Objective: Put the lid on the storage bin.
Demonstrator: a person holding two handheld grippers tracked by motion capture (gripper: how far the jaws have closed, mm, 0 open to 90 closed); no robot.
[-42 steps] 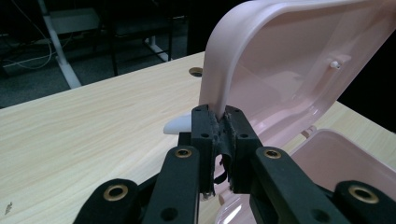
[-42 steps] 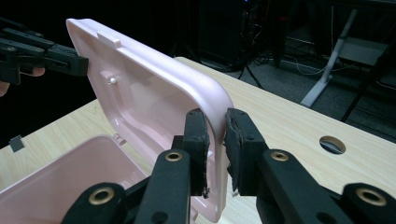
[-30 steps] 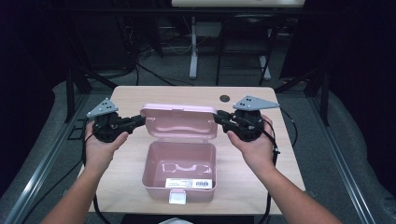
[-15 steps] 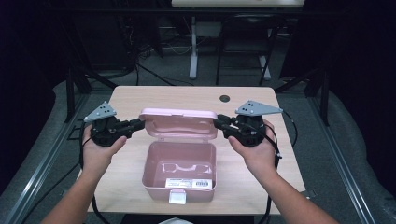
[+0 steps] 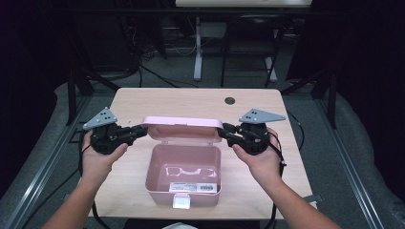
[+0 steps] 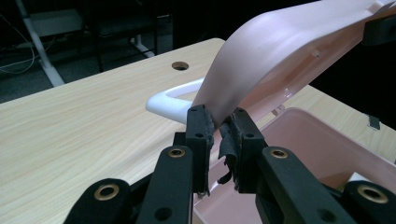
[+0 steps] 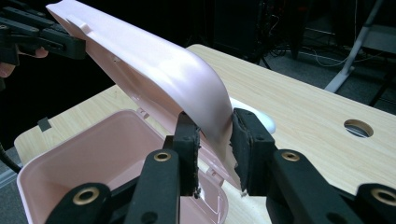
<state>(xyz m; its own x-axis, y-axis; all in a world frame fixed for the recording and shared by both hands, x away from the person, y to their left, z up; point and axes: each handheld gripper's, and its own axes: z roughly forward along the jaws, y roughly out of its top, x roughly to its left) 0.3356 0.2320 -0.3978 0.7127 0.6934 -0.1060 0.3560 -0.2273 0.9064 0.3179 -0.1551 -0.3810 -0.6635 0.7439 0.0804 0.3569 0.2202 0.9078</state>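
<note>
A dark room is surrounding everything, cables trailing over the grey floor (image 5: 334, 157) past a white stand (image 5: 197, 47). The pale wooden desk (image 5: 191, 102), with a round hole (image 5: 230, 100), is carrying the open pink box (image 5: 184, 174). Its lid (image 5: 184, 126) is hanging half-raised over the box, the left gripper (image 5: 141, 132) and right gripper (image 5: 223, 133) clamping its two ends, jaws pressing tight.

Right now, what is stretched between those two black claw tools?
The pink lid of the open box spans them in the high view: the left gripper pinches one end, the right gripper the other.
</note>
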